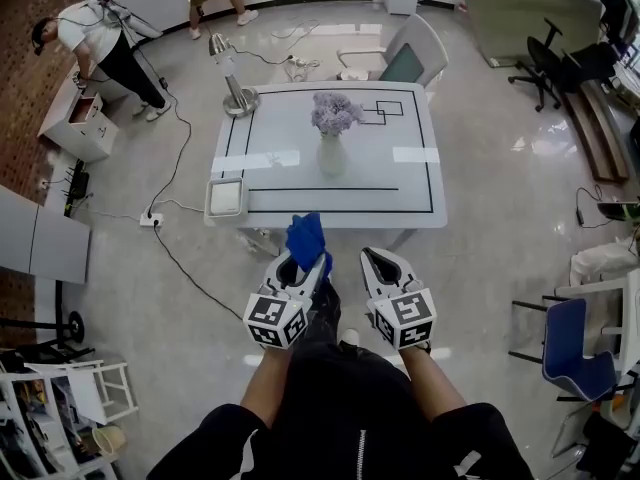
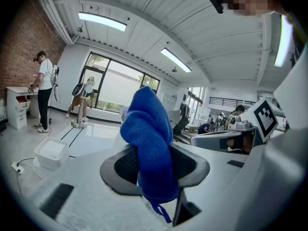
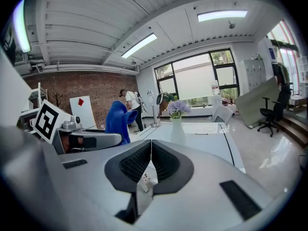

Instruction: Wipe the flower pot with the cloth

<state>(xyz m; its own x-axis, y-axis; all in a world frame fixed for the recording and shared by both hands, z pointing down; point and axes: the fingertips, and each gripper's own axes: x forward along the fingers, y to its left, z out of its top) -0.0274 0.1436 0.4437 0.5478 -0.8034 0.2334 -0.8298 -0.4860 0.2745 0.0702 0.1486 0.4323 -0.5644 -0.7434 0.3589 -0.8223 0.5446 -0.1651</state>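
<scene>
A white flower pot (image 1: 332,154) with purple flowers stands in the middle of the white table (image 1: 400,183). It also shows in the right gripper view as the pot (image 3: 177,124) further ahead. My left gripper (image 1: 303,265) is shut on a blue cloth (image 1: 306,236), held in the air short of the table's near edge. The cloth (image 2: 150,143) bunches up between the jaws and hides most of the pot from that view. My right gripper (image 1: 379,261) hovers beside the left one, shut with nothing in it (image 3: 150,154). The cloth (image 3: 118,120) appears at its left.
A silver desk lamp (image 1: 236,86) stands at the table's far left and a white box (image 1: 225,197) at its near left corner. A chair (image 1: 412,60) sits behind the table. Cables and a power strip (image 1: 150,220) lie on the floor at left. A person (image 1: 100,43) works far left.
</scene>
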